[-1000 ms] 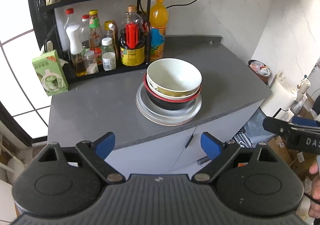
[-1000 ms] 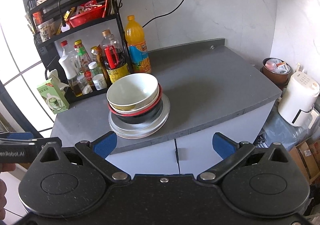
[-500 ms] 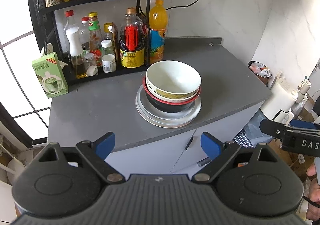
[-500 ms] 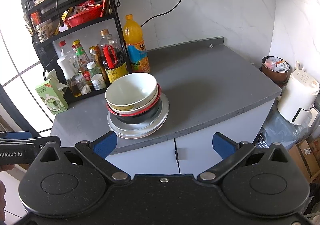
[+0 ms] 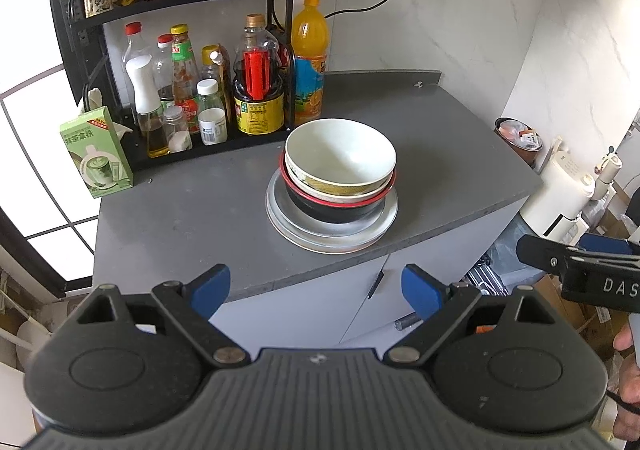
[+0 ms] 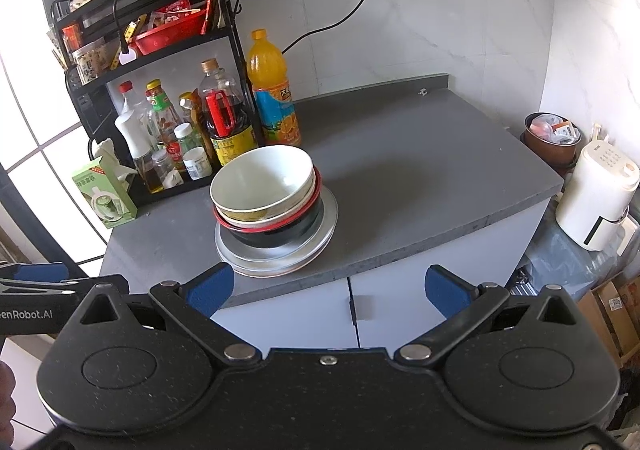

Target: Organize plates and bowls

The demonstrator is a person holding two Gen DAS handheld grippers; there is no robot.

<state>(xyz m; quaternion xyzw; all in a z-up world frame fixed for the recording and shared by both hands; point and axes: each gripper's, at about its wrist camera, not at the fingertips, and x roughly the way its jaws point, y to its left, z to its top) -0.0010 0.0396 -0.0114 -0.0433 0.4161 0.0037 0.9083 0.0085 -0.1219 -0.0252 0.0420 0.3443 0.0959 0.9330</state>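
Observation:
A stack stands near the front of the grey counter (image 5: 192,206) (image 6: 420,178). A white bowl (image 5: 340,152) (image 6: 262,180) sits on top, nested in a second pale bowl and a black bowl with a red rim (image 5: 340,208) (image 6: 280,232), all on grey plates (image 5: 332,238) (image 6: 276,258). My left gripper (image 5: 316,286) is open, held back from the counter's front edge with nothing between its blue pads. My right gripper (image 6: 328,284) is open too, likewise off the counter and holding nothing. Each gripper shows at the edge of the other's view.
A black rack (image 5: 180,10) (image 6: 160,50) with sauce bottles stands at the back left, an orange drink bottle (image 5: 308,62) (image 6: 274,90) beside it. A green carton (image 5: 96,152) (image 6: 104,194) sits at the left edge. White cabinet doors (image 5: 304,306) are below; a white kettle (image 6: 596,198) stands right.
Both grippers have eased slightly nearer and higher relative to the counter, so the stack sits a little lower in view. The bowls and plates have not moved.

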